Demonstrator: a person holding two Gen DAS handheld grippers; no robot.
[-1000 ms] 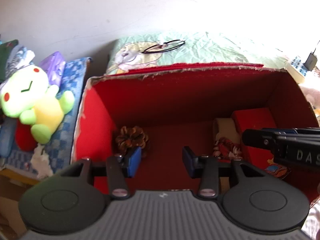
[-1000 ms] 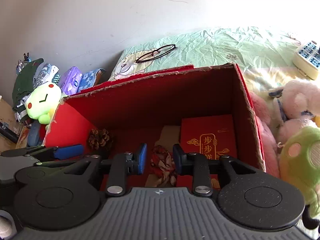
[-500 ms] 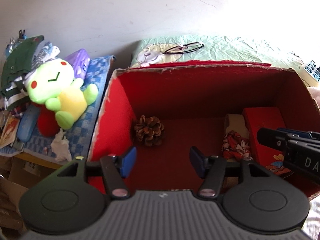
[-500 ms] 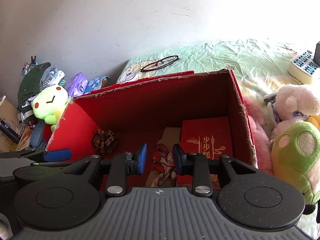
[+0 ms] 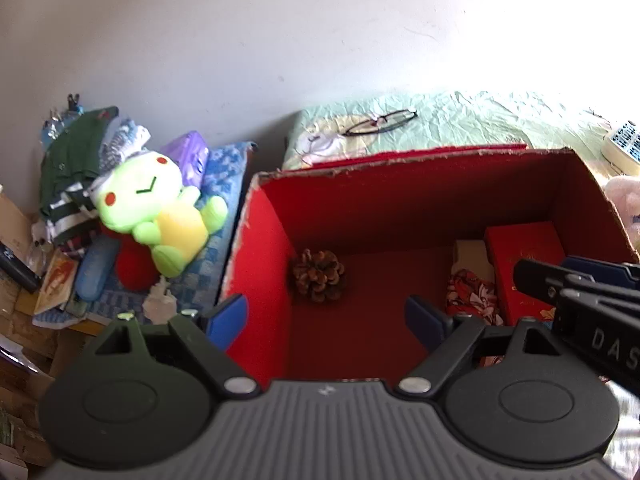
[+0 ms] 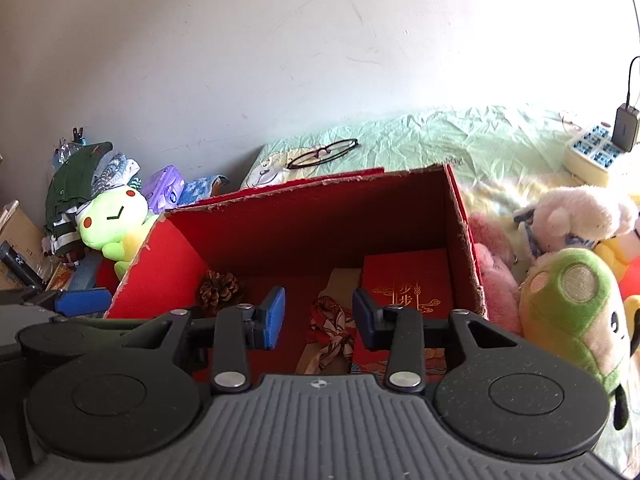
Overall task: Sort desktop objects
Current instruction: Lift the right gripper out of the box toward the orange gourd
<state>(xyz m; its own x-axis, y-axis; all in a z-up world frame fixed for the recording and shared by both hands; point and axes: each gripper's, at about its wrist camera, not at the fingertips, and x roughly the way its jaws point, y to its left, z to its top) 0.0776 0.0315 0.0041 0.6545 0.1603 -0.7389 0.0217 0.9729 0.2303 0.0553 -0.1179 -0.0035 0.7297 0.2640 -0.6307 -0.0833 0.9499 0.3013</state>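
Left view: the left hand-held gripper [image 5: 326,320], jaws opening and empty, hangs over the red box [image 5: 256,248]; ahead lies a pine cone [image 5: 318,275].

Right view: the right hand-held gripper [image 6: 319,318], opening and empty, frames a patterned cloth [image 6: 330,330] beside a red packet [image 6: 408,284]. Only here, plush toys [image 6: 576,304] wait unsorted to its right.

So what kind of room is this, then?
Probably a bedroom. A bed with a crumpled green sheet runs along the wall, glasses lie on it, and plush toys pile up beside the red box.
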